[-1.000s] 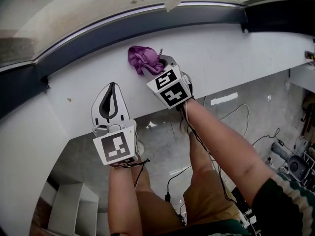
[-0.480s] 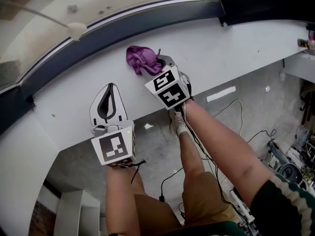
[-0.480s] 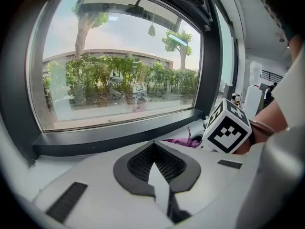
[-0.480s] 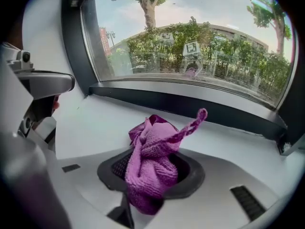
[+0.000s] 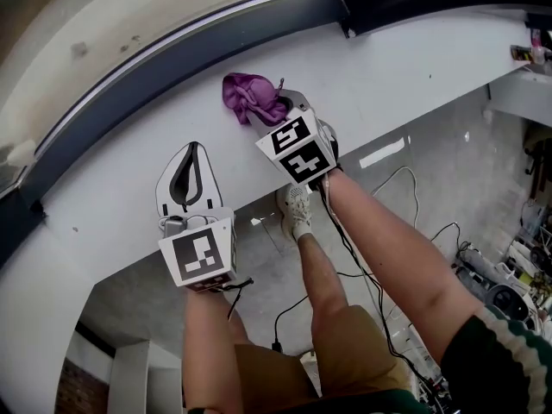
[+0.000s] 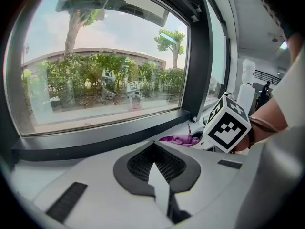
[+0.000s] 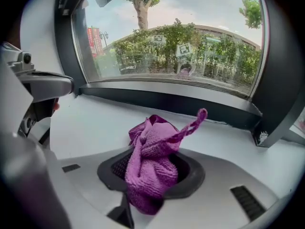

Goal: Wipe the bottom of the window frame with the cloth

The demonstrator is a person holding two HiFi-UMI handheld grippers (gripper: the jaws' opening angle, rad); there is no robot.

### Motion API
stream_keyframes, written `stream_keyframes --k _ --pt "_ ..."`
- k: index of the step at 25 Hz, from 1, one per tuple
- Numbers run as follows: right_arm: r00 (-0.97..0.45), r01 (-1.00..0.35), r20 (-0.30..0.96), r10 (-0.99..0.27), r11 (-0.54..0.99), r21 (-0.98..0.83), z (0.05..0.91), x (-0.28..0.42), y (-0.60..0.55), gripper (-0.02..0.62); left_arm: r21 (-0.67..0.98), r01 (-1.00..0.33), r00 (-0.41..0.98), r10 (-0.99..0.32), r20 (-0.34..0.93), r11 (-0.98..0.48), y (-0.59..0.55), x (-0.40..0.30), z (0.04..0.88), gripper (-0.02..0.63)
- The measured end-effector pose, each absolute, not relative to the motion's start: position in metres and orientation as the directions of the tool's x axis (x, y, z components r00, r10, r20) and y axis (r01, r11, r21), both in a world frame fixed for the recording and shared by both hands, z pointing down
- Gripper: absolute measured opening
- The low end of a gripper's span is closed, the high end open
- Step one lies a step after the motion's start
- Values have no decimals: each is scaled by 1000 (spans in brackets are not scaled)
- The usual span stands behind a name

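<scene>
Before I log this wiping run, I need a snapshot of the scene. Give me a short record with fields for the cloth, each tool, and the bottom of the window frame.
cloth: purple, bunched up, clamped in the right tool
right tool: shut on the cloth, over the white sill
left tool: shut, nothing between its jaws, over the sill to the left of the right tool
window frame bottom: dark rail beyond the sill, not touched by the cloth
wiping of frame: not yet in contact
</scene>
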State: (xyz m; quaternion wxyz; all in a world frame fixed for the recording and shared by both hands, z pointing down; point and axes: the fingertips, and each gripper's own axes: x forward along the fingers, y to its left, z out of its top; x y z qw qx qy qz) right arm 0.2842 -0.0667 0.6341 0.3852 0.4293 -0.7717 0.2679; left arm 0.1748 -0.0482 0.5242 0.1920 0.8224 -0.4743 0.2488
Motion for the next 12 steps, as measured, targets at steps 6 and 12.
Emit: stream_keyframes --k 6,12 --pt "-308 -882 823 -477 467 -59 634 336 -71 147 78 -859 449 -671 590 -506 -54 218 528 3" --pt "-279 -894 825 -491 446 -37 634 386 -74 147 79 -842 472 -660 585 -533 -60 260 533 3"
